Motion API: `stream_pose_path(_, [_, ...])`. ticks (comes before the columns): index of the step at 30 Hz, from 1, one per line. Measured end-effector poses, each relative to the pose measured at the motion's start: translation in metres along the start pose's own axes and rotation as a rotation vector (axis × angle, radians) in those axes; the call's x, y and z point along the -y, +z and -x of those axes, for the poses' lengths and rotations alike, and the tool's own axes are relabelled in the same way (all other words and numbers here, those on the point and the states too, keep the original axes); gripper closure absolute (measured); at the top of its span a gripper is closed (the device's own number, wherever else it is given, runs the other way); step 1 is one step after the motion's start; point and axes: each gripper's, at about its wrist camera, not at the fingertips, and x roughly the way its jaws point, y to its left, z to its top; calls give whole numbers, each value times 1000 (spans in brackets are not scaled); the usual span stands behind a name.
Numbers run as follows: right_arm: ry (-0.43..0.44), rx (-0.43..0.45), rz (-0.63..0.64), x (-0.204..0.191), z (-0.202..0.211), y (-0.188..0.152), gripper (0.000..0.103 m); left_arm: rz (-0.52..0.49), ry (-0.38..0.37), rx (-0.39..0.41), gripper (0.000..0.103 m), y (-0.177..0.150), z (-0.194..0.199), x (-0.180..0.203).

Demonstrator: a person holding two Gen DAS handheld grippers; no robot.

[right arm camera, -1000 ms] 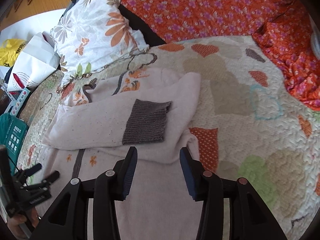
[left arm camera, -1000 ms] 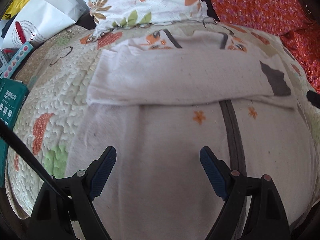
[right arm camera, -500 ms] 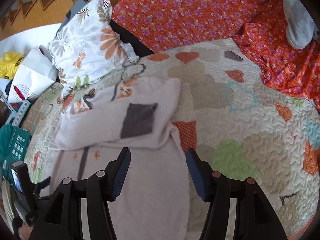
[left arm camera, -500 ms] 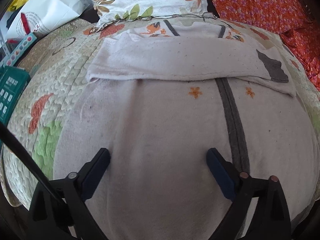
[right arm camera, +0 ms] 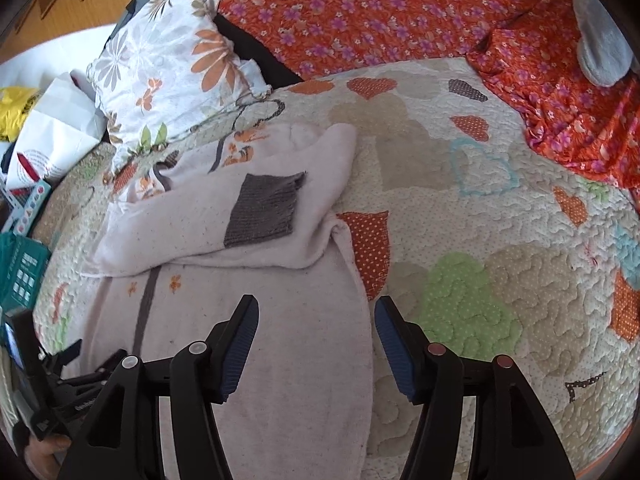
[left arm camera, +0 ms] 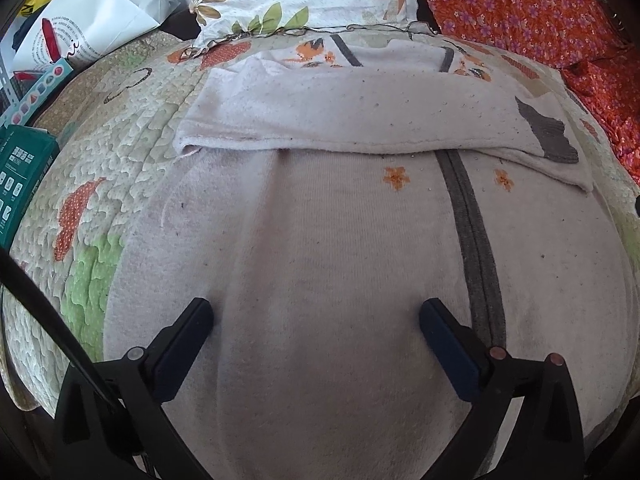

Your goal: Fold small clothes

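A small pale pink sweater (left arm camera: 320, 248) with a grey centre stripe and small orange flowers lies flat on the quilted bed. Its sleeves are folded across the chest; the top sleeve ends in a grey cuff (left arm camera: 548, 132), also seen in the right wrist view (right arm camera: 264, 208). My left gripper (left arm camera: 316, 316) is open and empty, low over the sweater's lower body. My right gripper (right arm camera: 316, 320) is open and empty, over the sweater's (right arm camera: 248, 340) right edge near the hem. The left gripper shows at the left edge of the right wrist view (right arm camera: 60, 376).
A floral pillow (right arm camera: 168, 64) lies beyond the sweater's collar. An orange flowered cloth (right arm camera: 400, 12) covers the far side and right. A white bag (left arm camera: 92, 20) and a teal box (left arm camera: 20, 176) lie at the left. The patterned quilt (right arm camera: 500, 260) extends right of the sweater.
Both grippers have drawn back toward the sweater's hem and stayed open. The left one sits lower and closer over the body. The sweater has not moved.
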Motion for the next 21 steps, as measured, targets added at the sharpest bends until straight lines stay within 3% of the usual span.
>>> stream_pose_path(1, [-4, -4, 8, 0, -2, 0, 38, 3, -11, -6, 1, 0, 1, -1])
stream_pose_path(4, [-8, -28, 15, 1, -10, -2, 38, 31, -98, 25, 20, 2, 13, -7])
stream_pose_path(7, [-5, -38, 11, 4, -14, -2, 38, 44, -120, 92, 23, 6, 32, -15])
stream_pose_path(11, [-7, -57, 2, 10, -20, -3, 37, 117, -84, 162, 23, 15, 50, -46])
stream_pose_path(17, [-8, -95, -21, 16, -34, -5, 37, 264, 33, 131, 23, 15, 40, -106])
stream_pose_path(21, [-5, -105, -36, 17, -40, -4, 37, 324, 69, 94, 23, 3, 32, -136])
